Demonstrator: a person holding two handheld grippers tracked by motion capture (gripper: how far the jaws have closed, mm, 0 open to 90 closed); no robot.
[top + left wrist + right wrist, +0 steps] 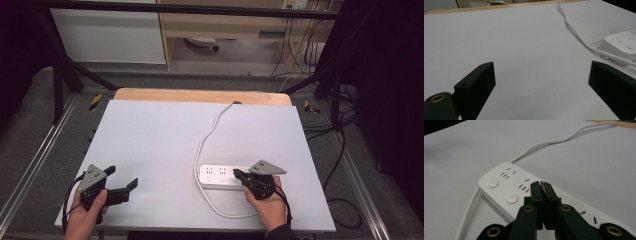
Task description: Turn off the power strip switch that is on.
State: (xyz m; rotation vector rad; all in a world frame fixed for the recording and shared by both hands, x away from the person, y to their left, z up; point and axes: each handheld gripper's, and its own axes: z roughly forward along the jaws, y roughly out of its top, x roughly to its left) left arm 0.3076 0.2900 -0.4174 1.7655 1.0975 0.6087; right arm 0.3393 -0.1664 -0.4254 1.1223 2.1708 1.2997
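A white power strip (220, 176) lies on the white table top (160, 140), near the front and right of the middle. Its white cable (202, 145) runs to the table's far edge and loops round the strip's front. My right gripper (236, 173) is shut, its tips over the strip's top face (504, 182), close to a socket and beside two round buttons (512, 198). Nothing shows between its jaws (541, 183); whether they touch the strip I cannot tell. My left gripper (122, 176) rests open at the front left, its jaws (541, 67) wide apart and empty.
A wooden table edge (200, 95) shows behind the white top. Black frame bars (65, 70) stand at the back corners. Loose cables (340, 150) lie on the floor to the right. In the left gripper view the strip (621, 45) and its cable (574, 30) are at the right.
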